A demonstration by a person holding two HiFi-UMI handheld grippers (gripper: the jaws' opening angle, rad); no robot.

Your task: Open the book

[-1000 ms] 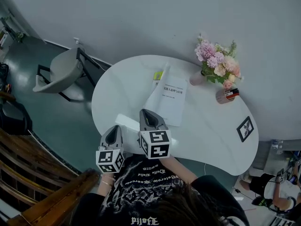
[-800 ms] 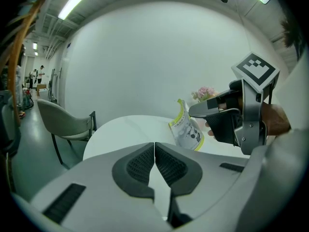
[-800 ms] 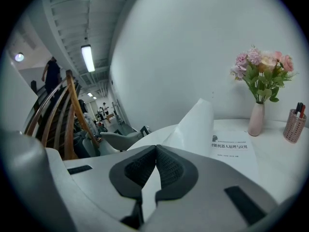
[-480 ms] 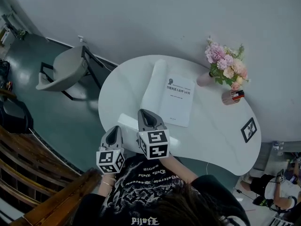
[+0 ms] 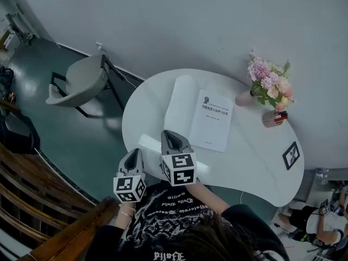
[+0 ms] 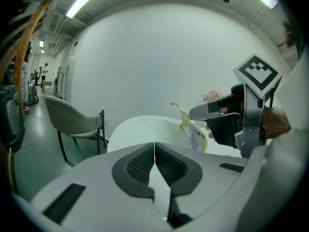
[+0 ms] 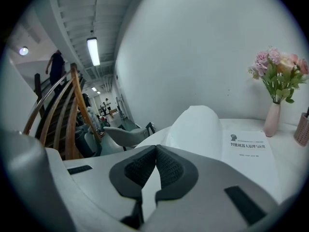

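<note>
The big change over the last second is the book (image 5: 209, 121) itself. A moment ago its cover stood raised above the pages. Now that leaf (image 5: 179, 105) has gone over to the left and rests in a soft arch, and the printed title page (image 5: 213, 118) lies flat and face up. I judge the opening to be essentially done, though the arched leaf looks springy and might want pressing flat.

Both grippers have drawn back toward my body and away from the book. The right gripper (image 5: 173, 139) is clenched on nothing; its own view shows the pads (image 7: 169, 168) meeting with only table behind them. The left gripper (image 5: 133, 157) is likewise closed and empty, its pads (image 6: 140, 166) together.

The book sits near the middle of the white table (image 5: 250, 162), toward the wall side. It lies ahead of the right gripper and a little to its right, clearly apart from the tips. The left gripper hangs near the table's near edge, farther from the book. The flower vase (image 5: 244, 98) stands just beyond the book's far right corner.
</note>
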